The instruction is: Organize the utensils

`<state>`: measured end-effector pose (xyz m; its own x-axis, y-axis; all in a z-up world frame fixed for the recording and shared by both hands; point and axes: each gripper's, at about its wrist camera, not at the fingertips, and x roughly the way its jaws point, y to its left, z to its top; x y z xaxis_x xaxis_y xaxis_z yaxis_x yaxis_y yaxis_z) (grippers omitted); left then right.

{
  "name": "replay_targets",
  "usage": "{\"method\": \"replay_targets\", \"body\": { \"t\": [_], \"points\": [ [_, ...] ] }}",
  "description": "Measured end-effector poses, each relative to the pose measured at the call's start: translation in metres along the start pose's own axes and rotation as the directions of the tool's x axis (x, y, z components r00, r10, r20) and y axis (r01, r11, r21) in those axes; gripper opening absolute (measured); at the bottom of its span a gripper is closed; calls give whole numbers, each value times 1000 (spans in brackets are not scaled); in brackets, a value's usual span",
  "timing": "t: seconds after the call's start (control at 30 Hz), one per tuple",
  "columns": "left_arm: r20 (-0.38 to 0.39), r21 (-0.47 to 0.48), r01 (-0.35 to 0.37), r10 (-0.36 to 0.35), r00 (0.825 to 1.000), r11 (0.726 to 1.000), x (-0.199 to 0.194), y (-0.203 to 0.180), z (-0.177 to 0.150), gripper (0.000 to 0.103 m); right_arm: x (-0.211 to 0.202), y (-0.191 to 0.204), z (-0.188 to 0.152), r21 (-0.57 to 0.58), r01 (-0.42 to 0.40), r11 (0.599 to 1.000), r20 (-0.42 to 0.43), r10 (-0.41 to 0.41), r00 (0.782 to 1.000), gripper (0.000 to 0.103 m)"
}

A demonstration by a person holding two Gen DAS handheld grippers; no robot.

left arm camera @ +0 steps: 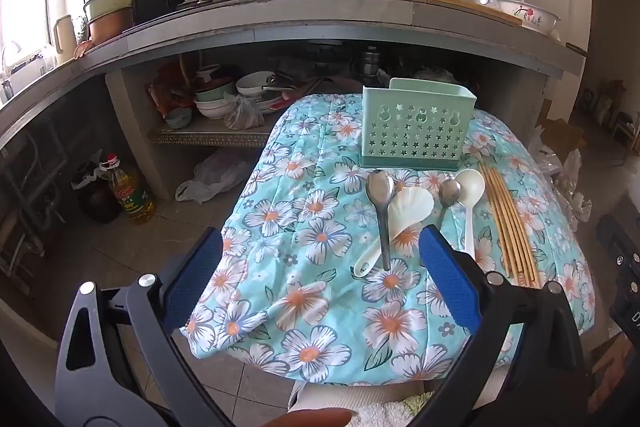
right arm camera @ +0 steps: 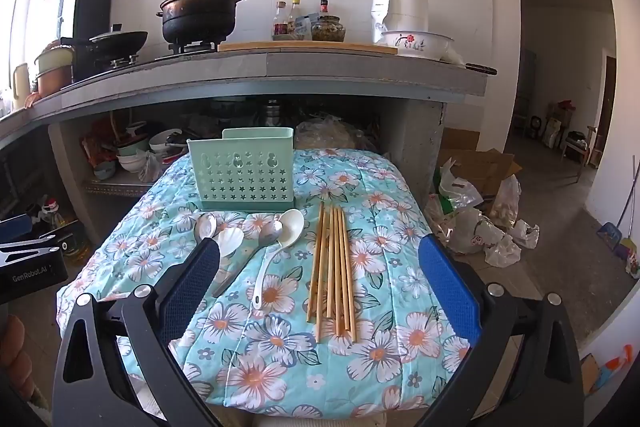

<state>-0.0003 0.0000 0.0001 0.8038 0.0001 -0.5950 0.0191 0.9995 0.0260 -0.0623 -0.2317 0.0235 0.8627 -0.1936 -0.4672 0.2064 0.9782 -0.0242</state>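
Left wrist view is showing us our left gripper (left arm camera: 322,269) hovering with jaws spread wide and nothing between them, over the near edge of a flower-printed quilted cloth (left arm camera: 304,327). Our right gripper (right arm camera: 320,279) is hanging likewise, jaws spread and empty, above a bundle of pale wooden chopsticks (right arm camera: 332,267).

We are judging the soft, rumpled cloth as the main risk: pads could snag fabric while pinching the thin chopsticks, and the sticks could scatter or roll. The overlapping spoons could drag each other along.

Nothing is yet standing in the mint-green perforated plastic utensil holder (left arm camera: 416,125), upright at the far side. Just near of it are lying a long steel spoon (left arm camera: 382,205), a white scalloped plastic scoop (left arm camera: 404,215), a small steel spoon (left arm camera: 449,191) and a white plastic ladle-spoon (left arm camera: 469,203), with the chopsticks at right.
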Motion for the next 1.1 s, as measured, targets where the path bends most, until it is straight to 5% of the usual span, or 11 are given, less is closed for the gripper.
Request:
{"method": "replay_targets", "body": {
  "t": [1.1],
  "points": [
    [-18, 0, 8, -8, 1000, 1000, 4, -4, -1, 95, -3, -1, 1, 1, 0, 1000, 6, 0, 1000, 97]
  ]
}}
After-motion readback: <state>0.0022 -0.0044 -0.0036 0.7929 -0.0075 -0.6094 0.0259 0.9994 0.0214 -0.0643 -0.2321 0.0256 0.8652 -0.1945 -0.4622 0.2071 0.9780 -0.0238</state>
